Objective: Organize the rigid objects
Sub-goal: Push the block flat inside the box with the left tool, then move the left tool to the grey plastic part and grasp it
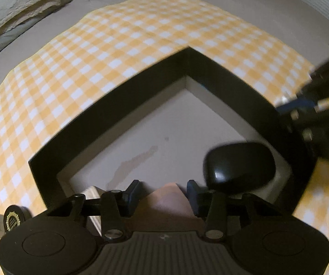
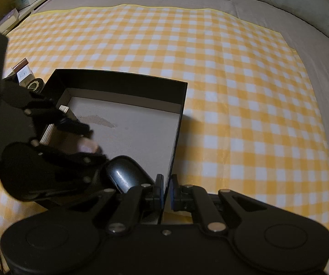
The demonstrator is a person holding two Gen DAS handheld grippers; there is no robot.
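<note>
Left gripper (image 1: 163,191): jaws around pinkish item (image 1: 167,200), grip seemingly loose; set it flat beside case (image 1: 240,166). Right gripper (image 2: 167,193): clamped on box (image 2: 123,78) wall; hold steady.

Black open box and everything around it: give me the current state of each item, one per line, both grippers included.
Black open cardboard box: lidless, upright on the checked cloth.
Glossy black rounded case: lying inside the box by its wall, closed.
Pinkish-brown flat block: between the left gripper's fingers, inside the box.
Left gripper: closed on the block.
Right gripper: shut on the box wall.
Yellow-and-white checked cloth: spread flat.
</note>
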